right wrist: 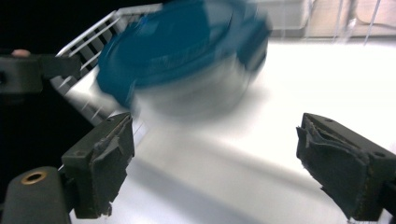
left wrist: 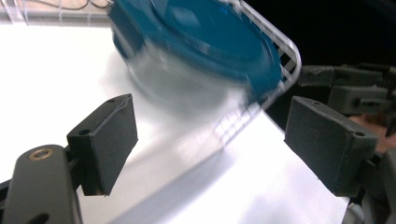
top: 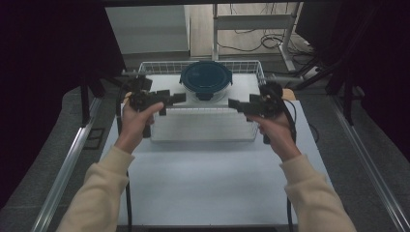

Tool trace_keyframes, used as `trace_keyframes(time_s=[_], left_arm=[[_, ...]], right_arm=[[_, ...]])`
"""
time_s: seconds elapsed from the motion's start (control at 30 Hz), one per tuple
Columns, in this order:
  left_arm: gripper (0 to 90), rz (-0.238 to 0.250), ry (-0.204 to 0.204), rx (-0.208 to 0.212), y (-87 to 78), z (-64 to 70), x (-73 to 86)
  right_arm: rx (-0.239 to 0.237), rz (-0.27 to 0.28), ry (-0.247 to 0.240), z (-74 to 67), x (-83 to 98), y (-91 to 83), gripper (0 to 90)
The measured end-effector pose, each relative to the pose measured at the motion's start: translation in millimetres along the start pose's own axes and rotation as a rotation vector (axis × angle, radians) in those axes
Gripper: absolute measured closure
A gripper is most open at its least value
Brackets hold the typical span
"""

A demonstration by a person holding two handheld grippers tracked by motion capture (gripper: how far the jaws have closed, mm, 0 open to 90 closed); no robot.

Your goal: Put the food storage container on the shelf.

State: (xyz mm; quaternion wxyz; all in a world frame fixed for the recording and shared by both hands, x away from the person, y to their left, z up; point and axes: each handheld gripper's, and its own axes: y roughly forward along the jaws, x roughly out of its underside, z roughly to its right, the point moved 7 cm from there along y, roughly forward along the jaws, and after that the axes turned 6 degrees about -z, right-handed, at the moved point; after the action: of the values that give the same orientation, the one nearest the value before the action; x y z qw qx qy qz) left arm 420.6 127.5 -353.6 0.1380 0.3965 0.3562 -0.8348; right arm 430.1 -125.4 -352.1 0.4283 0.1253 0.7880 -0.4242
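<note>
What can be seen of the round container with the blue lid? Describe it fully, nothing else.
The round container has a dark blue lid with latch tabs at its rim, one facing the person, and a clear body below that looks like glass or plastic. It appears shut. It sits upright, at the far middle of the white wire basket, on the basket's floor. Nothing grips it: the left gripper and right gripper are open on either side, short of it. Both gripper views blur it, so contents cannot be told.

Dim, dark-edged high view; glaring white table (top: pixel 217 169); motion-blurred container (left wrist: pixel 196 51)
</note>
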Motion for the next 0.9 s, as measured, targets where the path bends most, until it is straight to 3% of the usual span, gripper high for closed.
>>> trace_keyframes(time_s=[0.03,0.07,0.1,0.2,0.27,0.3,0.33,0.37,0.4,0.43,0.5,0.53,0.63,0.9], left_arm=[[17.2,0.004,0.017,-0.005,-3.3,3.2,10.0],[17.6,0.010,0.036,-0.002,-8.1,9.1,29.0],[17.8,0.010,0.036,-0.002,-8.1,9.1,29.0],[18.3,0.017,0.063,-0.005,-10.8,18.5,66.7],[19.0,-0.006,0.084,-0.006,-8.6,23.2,87.3],[19.0,-0.015,0.102,-0.016,-7.1,24.7,99.3],[19.4,-0.033,0.118,-0.023,-4.9,26.1,111.4],[19.4,-0.046,0.126,-0.025,-3.6,26.8,120.6],[20.1,-0.074,0.122,-0.019,-0.4,25.9,144.7],[19.7,-0.074,0.122,-0.019,-0.4,25.9,144.7],[19.7,-0.104,0.100,-0.003,2.4,23.5,167.7],[20.0,-0.137,0.098,-0.014,4.8,20.7,176.3],[19.8,-0.148,0.094,-0.053,4.7,13.8,184.0],[20.3,-0.145,0.078,-0.095,-0.4,5.4,189.8]], right_arm=[[0.000,0.000,0.000,0.0,0.0,0.0,11.5],[-0.001,0.007,-0.023,1.6,23.7,-9.8,11.5],[-0.001,0.007,-0.023,1.6,23.7,-9.8,11.5],[-0.022,0.011,-0.046,4.0,59.1,-22.0,11.8],[-0.036,0.001,-0.067,8.3,93.6,-31.1,14.3],[-0.036,0.001,-0.067,8.3,93.6,-31.1,14.3],[-0.023,-0.009,-0.080,12.9,115.3,-36.5,14.8],[-0.023,-0.009,-0.080,12.9,115.3,-36.5,14.8],[-0.009,-0.026,-0.088,18.4,136.1,-40.1,15.3],[-0.009,-0.026,-0.088,18.4,136.1,-40.1,15.3],[-0.004,-0.044,-0.071,23.8,154.3,-39.7,15.8],[-0.013,-0.063,-0.058,25.6,161.2,-38.2,15.9],[0.005,-0.086,-0.062,27.2,170.3,-34.4,16.0],[0.034,-0.088,-0.117,23.7,176.8,-30.9,16.0]])
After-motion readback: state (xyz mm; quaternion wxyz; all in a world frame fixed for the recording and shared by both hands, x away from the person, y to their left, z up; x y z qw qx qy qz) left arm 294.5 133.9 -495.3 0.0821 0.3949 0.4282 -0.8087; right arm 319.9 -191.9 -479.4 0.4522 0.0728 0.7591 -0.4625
